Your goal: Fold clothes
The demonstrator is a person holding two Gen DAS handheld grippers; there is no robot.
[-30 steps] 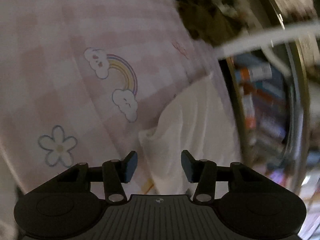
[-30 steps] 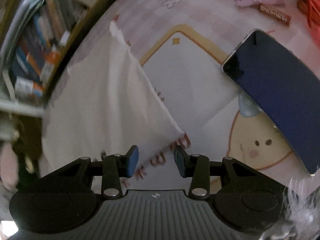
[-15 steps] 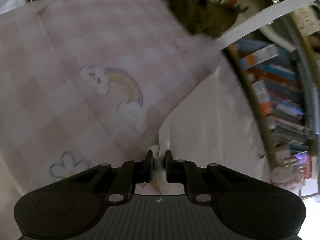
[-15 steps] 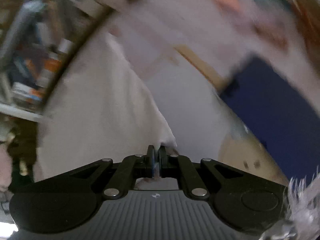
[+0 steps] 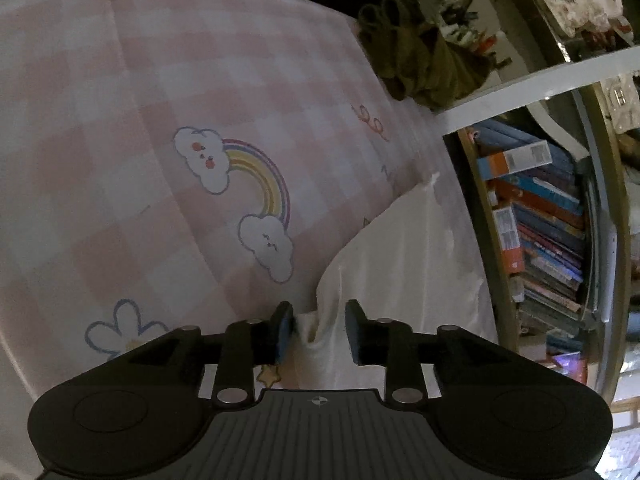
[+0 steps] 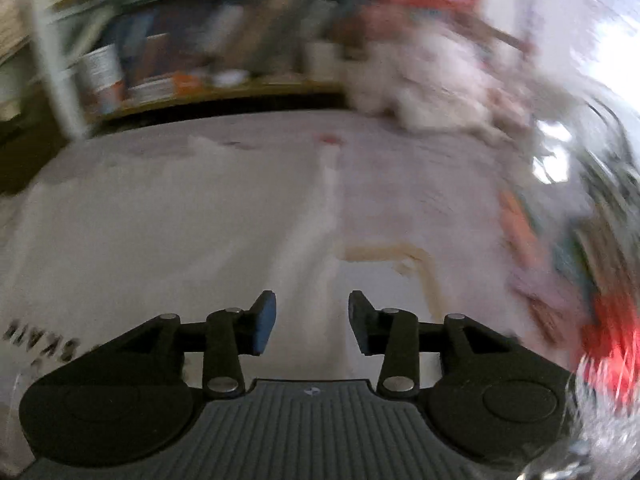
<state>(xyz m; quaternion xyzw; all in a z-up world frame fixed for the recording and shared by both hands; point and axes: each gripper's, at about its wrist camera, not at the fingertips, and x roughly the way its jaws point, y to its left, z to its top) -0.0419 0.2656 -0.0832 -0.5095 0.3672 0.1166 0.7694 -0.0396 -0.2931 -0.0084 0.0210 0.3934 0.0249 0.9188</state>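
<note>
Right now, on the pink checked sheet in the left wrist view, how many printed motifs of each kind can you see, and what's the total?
Clouds: 2
Rainbows: 1
Flowers: 1, partly behind the left tongs
Stars: 1, small and partly hidden
Red squiggles: 1
Total: 6

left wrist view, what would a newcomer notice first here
The rainbow between two clouds, printed on the pink checked sheet, draws the eye at centre. Below it, the open left gripper straddles a bunched corner of the white cloth; a crammed bookshelf fills the right edge.
</note>
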